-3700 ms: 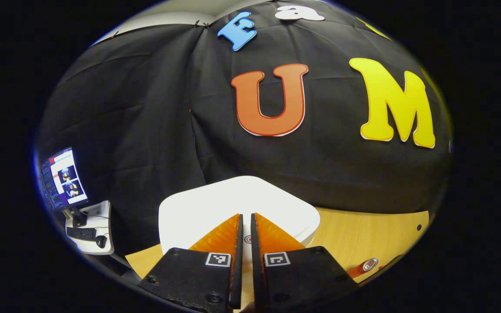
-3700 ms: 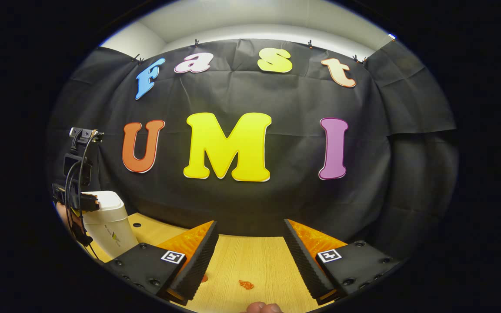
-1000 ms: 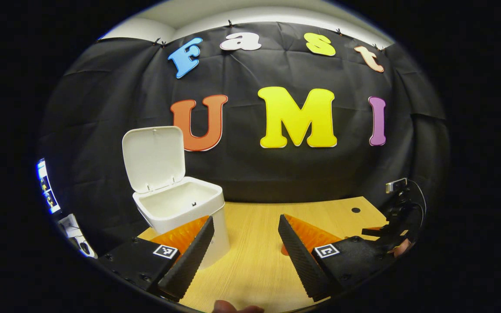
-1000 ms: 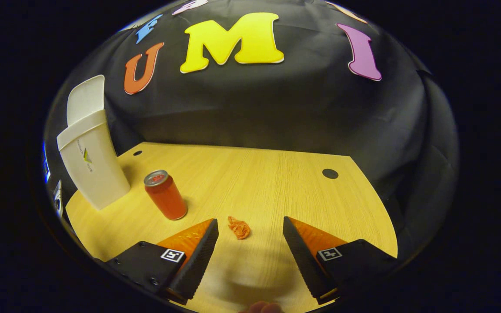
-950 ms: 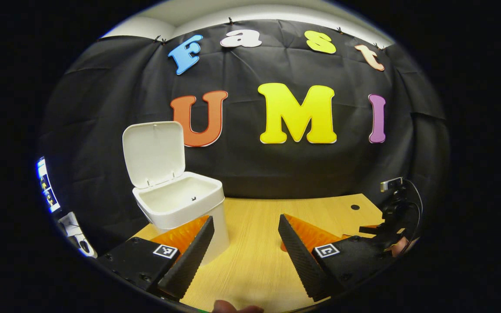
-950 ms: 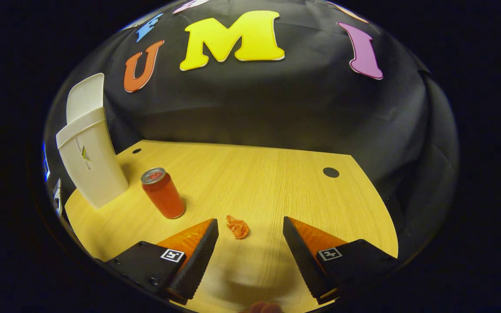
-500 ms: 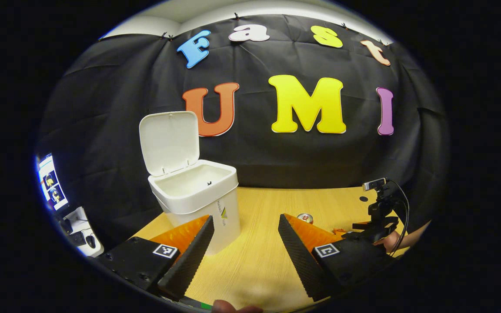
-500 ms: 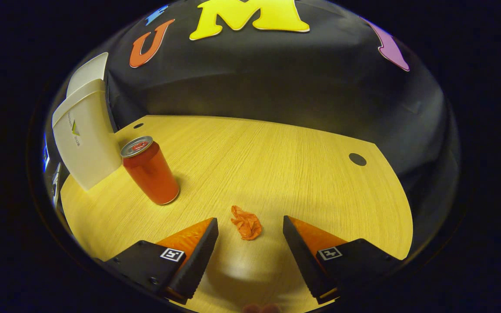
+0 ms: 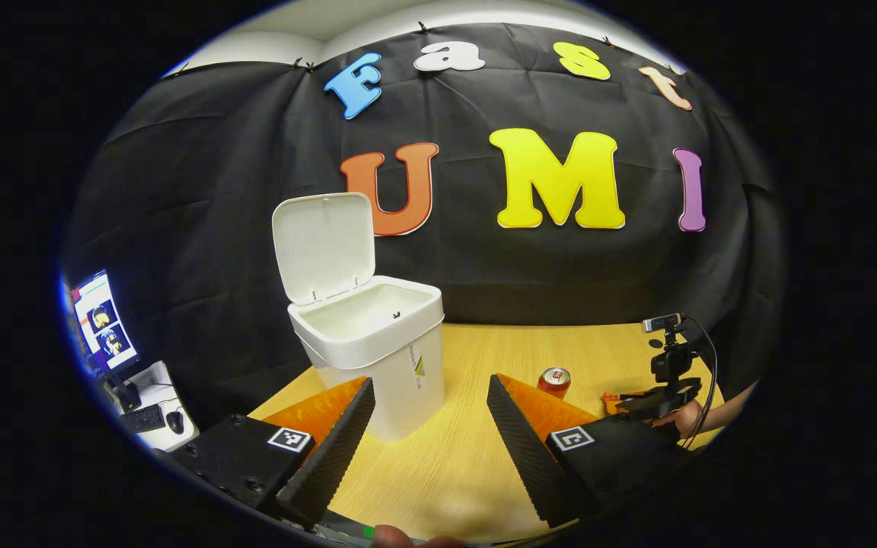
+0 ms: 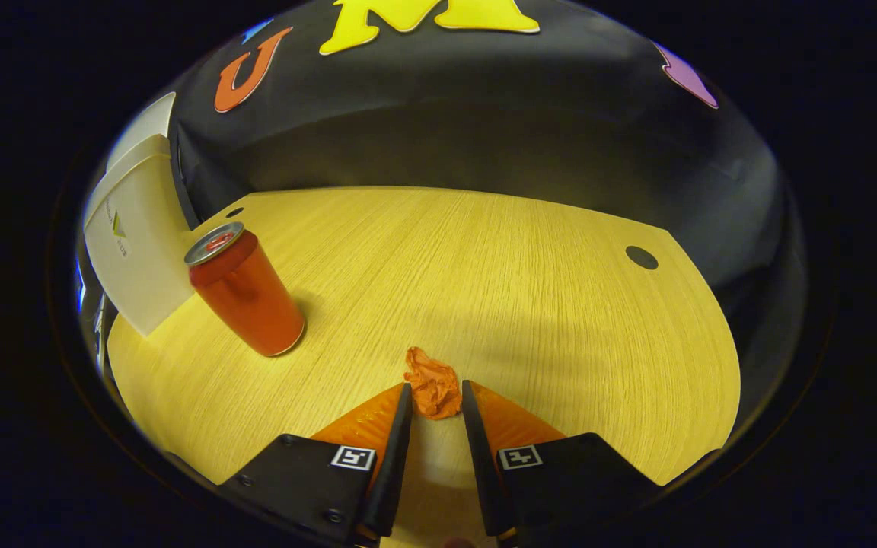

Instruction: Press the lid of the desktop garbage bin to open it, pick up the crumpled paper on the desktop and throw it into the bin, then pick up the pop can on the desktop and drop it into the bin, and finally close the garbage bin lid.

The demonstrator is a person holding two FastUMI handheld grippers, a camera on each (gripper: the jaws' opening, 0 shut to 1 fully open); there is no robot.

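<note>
Down on the pale wooden bench (image 10: 499, 251), the right tongs (image 10: 435, 396) have their fingers drawn in on both sides of the crumpled orange paper (image 10: 432, 390), pinching it where it lies. Just left of the paper stands the upright red pop can (image 10: 244, 293), with the white plastic garbage bin (image 10: 134, 243) beyond it. From the left gripper view the bin (image 9: 377, 342) shows its lid (image 9: 324, 243) raised; the left tongs (image 9: 427, 407) gape wide, holding nothing, and the can (image 9: 555, 380) stands right of the bin.

Ridged wedge fingers (image 9: 336, 449); black mounts, square markers, screws.
</note>
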